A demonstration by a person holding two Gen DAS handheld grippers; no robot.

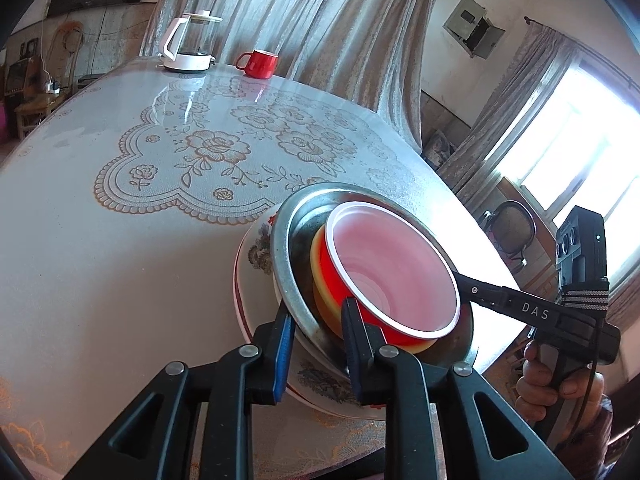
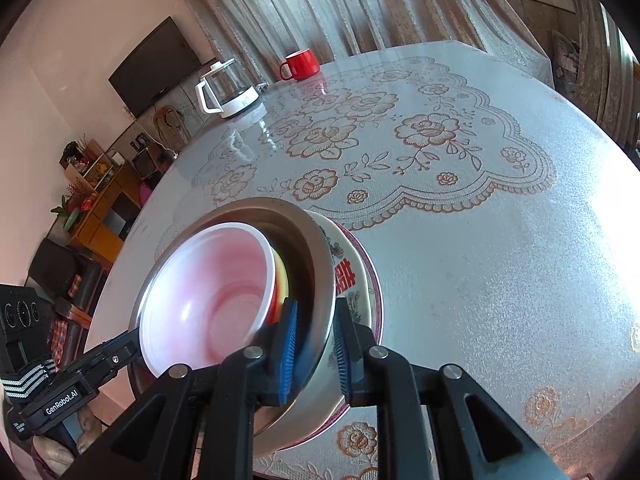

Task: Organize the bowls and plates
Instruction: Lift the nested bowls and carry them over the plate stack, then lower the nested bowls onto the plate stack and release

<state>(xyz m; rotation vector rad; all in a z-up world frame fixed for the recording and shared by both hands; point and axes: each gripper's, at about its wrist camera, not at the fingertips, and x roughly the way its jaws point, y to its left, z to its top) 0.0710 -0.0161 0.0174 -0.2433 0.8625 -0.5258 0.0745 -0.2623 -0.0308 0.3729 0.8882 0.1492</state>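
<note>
- The metal bowl [image 1: 285,236] is the anchor: red bowl [image 1: 392,268] nested inside it on a yellow one [image 1: 317,250], and a flowery plate [image 1: 256,254] underneath it.
- The whole stack sits at the near edge of the table [image 1: 120,260].
- Right gripper [image 2: 316,346] looks clamped on the metal bowl's wall, one pad inside, one outside.
- Left gripper [image 1: 318,336] straddles the opposite rim; can't tell if it's actually biting.
- So the bowl sits right between both tools, neither closer. I'd guess a two-handed lift comes next.

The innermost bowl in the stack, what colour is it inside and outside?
The innermost bowl is pale pink-white inside, red outside; clearest in the left wrist view.
</note>
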